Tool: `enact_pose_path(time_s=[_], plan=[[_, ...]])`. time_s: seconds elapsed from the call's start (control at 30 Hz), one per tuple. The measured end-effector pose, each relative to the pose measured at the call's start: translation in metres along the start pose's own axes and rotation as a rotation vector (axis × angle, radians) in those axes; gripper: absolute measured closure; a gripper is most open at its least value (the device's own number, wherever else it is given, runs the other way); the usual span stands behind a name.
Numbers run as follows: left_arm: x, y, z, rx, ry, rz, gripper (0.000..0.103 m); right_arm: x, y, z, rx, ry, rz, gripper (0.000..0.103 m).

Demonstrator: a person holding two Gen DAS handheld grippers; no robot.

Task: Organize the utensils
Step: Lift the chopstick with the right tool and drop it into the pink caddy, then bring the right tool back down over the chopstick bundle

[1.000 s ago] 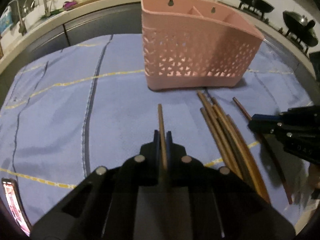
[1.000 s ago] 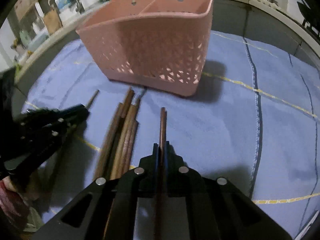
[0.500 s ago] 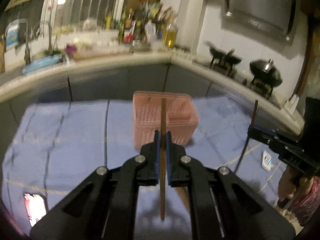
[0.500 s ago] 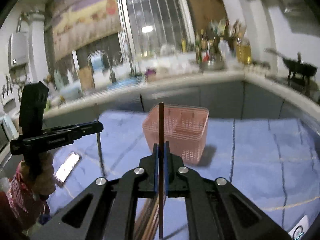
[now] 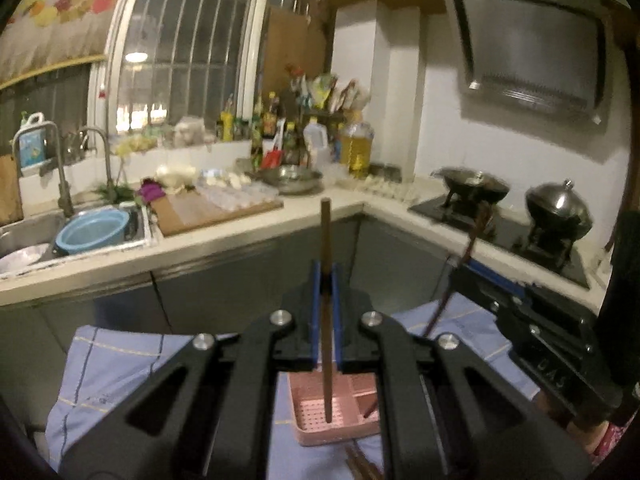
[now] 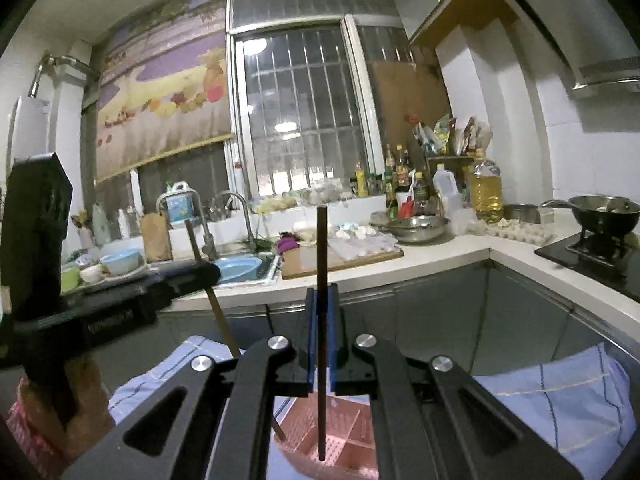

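Two chopsticks are in the air and none has reached the holder yet, so the sorting looks barely begun. From the left wrist view, the left gripper (image 5: 326, 312) has its jaws clamped on a brown chopstick (image 5: 326, 264), held upright with its lower tip hanging over the pink basket (image 5: 308, 416); the tip seems above the larger perforated compartment, though whether it has passed the rim I cannot tell. The basket stands on a blue cloth (image 5: 120, 368), and a few more chopsticks (image 5: 360, 468) lie on it just beside the basket's near wall, waiting their turn. At the right of that view the right gripper (image 5: 460, 268) carries its own thin dark stick, blurred. From the right wrist view, the right gripper's jaws are closed on a dark chopstick (image 6: 321, 264), slim and straight, upright, its tip over the basket's divided interior. The left gripper shows at the left edge, its stick slanting down toward the basket's near corner.
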State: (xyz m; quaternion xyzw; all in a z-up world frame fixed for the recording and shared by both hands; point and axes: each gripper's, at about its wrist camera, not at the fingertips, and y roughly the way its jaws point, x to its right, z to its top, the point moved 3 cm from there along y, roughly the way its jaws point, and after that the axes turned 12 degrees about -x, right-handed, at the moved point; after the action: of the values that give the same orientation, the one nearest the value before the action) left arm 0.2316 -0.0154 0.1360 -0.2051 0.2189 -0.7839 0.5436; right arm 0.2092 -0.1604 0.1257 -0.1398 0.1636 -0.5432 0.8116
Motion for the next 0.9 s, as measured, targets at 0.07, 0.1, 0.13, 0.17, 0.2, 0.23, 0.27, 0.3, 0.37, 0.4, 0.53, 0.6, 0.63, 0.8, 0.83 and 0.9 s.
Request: enact_pose_path(time_s=[0.07, 0.1, 0.13, 0.17, 0.2, 0.23, 0.27, 0.3, 0.37, 0.4, 0.53, 0.6, 0.63, 0.8, 0.83, 0.9], plan=[[-0.004, 0.022, -0.007, -0.042, -0.001, -0.006, 0.098, 0.001, 0.025, -0.009, -0.044, -0.003, -0.003, 0.098], [-0.006, 0.034, -0.011, -0.066, -0.003, -0.008, 0.098, 0.002, 0.038, -0.014, -0.070, -0.007, -0.006, 0.098], [-0.009, 0.045, -0.016, -0.084, -0.004, -0.004, 0.098, 0.004, 0.050, -0.022, -0.098, -0.011, -0.008, 0.098], [-0.011, 0.057, -0.021, -0.103, -0.006, 0.002, 0.098, 0.002, 0.057, -0.032, -0.118, -0.013, -0.008, 0.098], [-0.013, 0.066, -0.025, -0.118, -0.008, 0.004, 0.098, 0.003, 0.064, -0.039, -0.137, -0.013, -0.010, 0.098], [-0.015, 0.077, -0.032, -0.142, -0.014, 0.006, 0.098, 0.007, 0.074, -0.047, -0.165, -0.009, -0.010, 0.098], [-0.017, 0.086, -0.037, -0.164, -0.019, 0.008, 0.098, 0.008, 0.080, -0.054, -0.186, -0.002, -0.005, 0.098], [-0.017, 0.097, -0.044, -0.199, -0.019, 0.012, 0.093, 0.010, 0.086, -0.060, -0.215, 0.009, 0.008, 0.098], [-0.018, 0.108, -0.054, -0.233, -0.016, 0.026, 0.075, 0.011, 0.094, -0.070, -0.257, 0.027, 0.024, 0.097], [-0.018, 0.110, -0.056, -0.237, -0.016, 0.036, 0.062, 0.010, 0.096, -0.073, -0.268, 0.037, 0.029, 0.097], [-0.025, 0.092, -0.052, -0.186, -0.053, 0.048, 0.055, 0.008, 0.090, -0.071, -0.293, 0.083, 0.067, 0.095], [-0.029, 0.072, -0.046, -0.140, -0.078, 0.050, 0.049, 0.003, 0.080, -0.067, -0.271, 0.089, 0.071, 0.087], [-0.030, 0.058, -0.042, -0.106, -0.092, 0.054, 0.047, -0.001, 0.071, -0.064, -0.252, 0.087, 0.071, 0.081], [-0.038, -0.014, -0.042, 0.033, -0.146, 0.059, 0.044, -0.014, 0.020, -0.050, -0.135, 0.067, 0.049, 0.042], [-0.041, -0.030, -0.049, 0.060, -0.158, 0.052, 0.044, -0.016, 0.010, -0.049, -0.119, 0.061, 0.052, 0.042], [-0.046, -0.052, -0.069, 0.088, -0.178, 0.050, 0.044, -0.023, -0.024, -0.059, -0.075, 0.052, 0.064, 0.028]])
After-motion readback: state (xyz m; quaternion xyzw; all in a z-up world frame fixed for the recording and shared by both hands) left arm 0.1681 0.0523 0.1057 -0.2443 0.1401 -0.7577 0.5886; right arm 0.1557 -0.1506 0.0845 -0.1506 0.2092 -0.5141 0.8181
